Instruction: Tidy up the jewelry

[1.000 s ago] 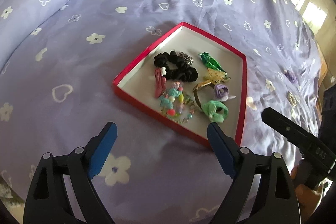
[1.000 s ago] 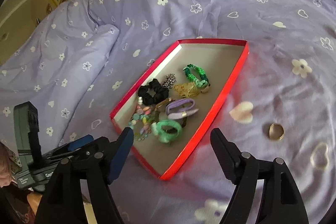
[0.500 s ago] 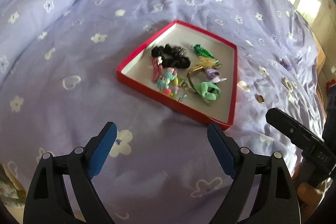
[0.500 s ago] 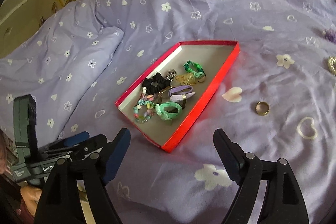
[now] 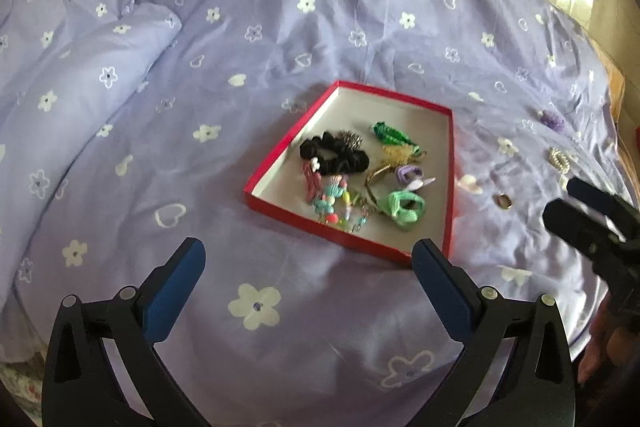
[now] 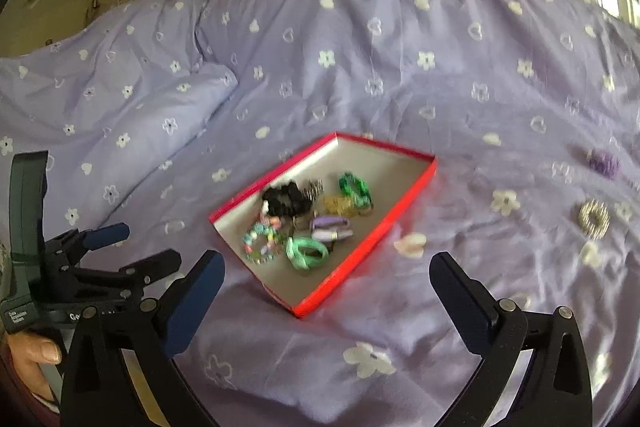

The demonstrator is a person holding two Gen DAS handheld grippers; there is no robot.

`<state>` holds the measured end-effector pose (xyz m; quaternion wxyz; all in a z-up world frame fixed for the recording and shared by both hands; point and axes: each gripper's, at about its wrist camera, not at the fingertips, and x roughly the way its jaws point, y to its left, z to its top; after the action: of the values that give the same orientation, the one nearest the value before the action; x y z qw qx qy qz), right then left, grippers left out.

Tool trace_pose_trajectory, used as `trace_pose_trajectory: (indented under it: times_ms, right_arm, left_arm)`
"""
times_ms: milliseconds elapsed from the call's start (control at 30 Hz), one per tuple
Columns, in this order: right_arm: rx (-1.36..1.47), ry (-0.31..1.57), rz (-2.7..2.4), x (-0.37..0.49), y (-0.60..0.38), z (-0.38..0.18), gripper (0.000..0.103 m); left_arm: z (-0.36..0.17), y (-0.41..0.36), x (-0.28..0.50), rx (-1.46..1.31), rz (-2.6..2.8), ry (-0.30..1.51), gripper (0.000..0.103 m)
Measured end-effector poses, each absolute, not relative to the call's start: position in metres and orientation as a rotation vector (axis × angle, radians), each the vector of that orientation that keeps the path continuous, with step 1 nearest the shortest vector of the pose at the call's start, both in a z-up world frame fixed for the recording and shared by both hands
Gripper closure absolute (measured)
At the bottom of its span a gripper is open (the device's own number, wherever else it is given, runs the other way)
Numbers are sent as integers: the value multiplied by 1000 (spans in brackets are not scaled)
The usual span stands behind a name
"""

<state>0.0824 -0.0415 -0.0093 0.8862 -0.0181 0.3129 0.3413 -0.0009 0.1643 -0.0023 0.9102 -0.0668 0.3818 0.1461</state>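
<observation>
Both grippers, the left gripper (image 5: 308, 277) and the right gripper (image 6: 327, 287), have black frames, blue pads and silver screws.

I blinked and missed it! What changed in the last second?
Both hand-held grippers, left and right, pulled back from the red box, so it looks smaller; their jaws are opening with nothing between them. Nothing was picked up. The box and the ring stayed put.

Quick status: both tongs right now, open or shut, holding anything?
Left tongs: jaws opening, wide apart, nothing between them.
Right tongs: jaws opening, wide apart, nothing held; only lilac flowered bedspread beneath them.
</observation>
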Motion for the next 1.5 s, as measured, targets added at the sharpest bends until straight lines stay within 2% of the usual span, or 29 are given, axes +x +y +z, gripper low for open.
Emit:
trace_pose_trajectory:
  times_ms: [467, 1500]
  right_arm:
    - [-35, 795, 689, 91, -34, -58, 0]
    - [-73, 786, 695, 78, -30, -62, 0]
  left_arm:
    - [-22, 159, -2, -74, 353, 803, 0]
    - [-16, 153, -14, -86, 368, 773, 0]
